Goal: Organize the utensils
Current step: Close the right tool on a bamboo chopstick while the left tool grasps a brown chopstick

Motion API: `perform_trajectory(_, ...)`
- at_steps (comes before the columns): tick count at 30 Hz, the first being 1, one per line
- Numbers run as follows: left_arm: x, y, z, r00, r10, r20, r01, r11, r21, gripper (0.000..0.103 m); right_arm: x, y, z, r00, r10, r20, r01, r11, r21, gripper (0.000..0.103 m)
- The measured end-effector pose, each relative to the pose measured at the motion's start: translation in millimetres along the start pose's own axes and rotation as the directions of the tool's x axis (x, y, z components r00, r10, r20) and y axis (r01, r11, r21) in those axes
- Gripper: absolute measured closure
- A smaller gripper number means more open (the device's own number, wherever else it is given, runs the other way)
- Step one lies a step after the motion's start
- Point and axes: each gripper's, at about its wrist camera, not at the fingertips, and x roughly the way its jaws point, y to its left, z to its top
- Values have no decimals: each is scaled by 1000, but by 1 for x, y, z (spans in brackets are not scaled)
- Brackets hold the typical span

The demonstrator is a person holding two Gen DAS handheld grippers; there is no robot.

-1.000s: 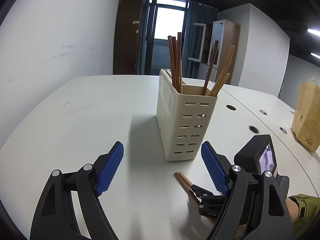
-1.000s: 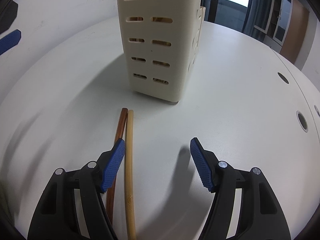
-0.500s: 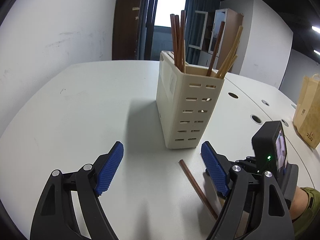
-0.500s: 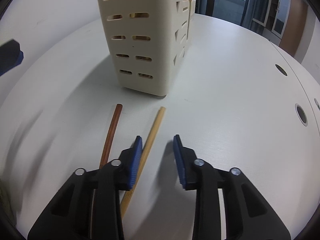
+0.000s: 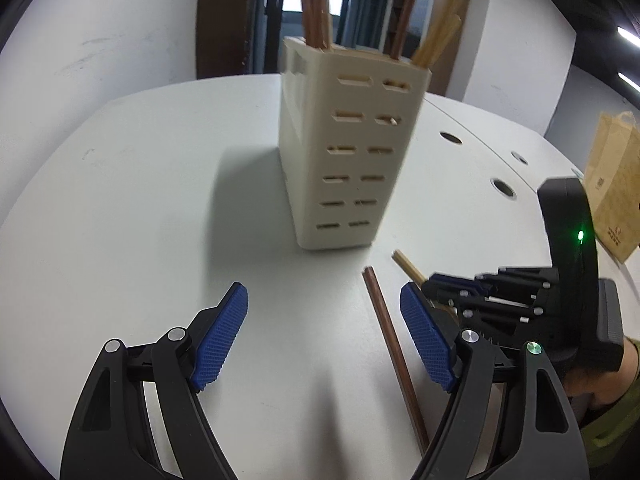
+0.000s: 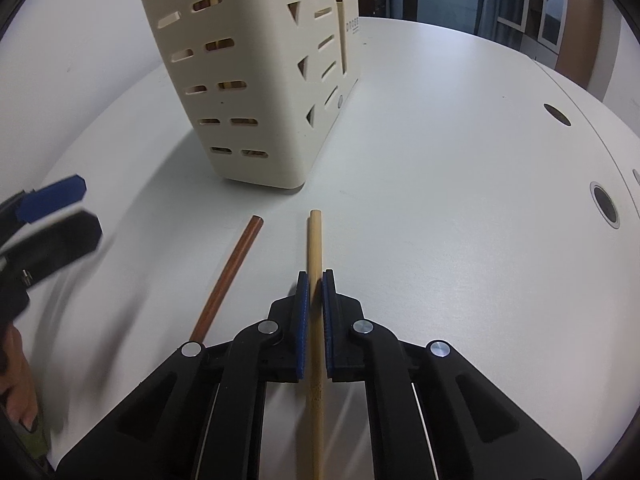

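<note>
A cream slotted utensil holder (image 5: 352,152) (image 6: 244,76) stands on the white table and holds several brown and light chopsticks (image 5: 316,4). My right gripper (image 6: 314,280) is shut on a light bamboo chopstick (image 6: 314,240) (image 5: 408,269) that points at the holder. A dark brown chopstick (image 6: 230,276) (image 5: 394,344) lies on the table just left of it. My left gripper (image 5: 324,332) is open and empty, low over the table before the holder, with the brown chopstick near its right finger. The right gripper (image 5: 434,282) shows beside it.
A brown paper bag (image 5: 614,184) stands at the far right of the table. Round cable holes (image 5: 503,188) (image 6: 604,205) sit in the tabletop right of the holder. A white wall runs along the left.
My right gripper has closed on the light chopstick, which now lies apart from the brown one. My left gripper has moved closer to the holder and stays open.
</note>
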Motion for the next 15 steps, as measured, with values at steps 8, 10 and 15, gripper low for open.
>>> perform_trajectory(8, 29, -15, -11, 996, -9, -93, 14, 998, 54, 30, -1, -10, 7, 1000, 13, -7, -13, 1000, 19, 96)
perform_trajectory(10, 35, -17, -13, 993, -16, -115, 23, 998, 57, 32, -2, -11, 8, 1000, 4, -2, -4, 1000, 18, 96)
perform_trajectory(15, 46, -25, -17, 988, -29, -154, 41, 996, 78, 37, -6, -18, 11, 1000, 0, 5, -1, 1000, 28, 96)
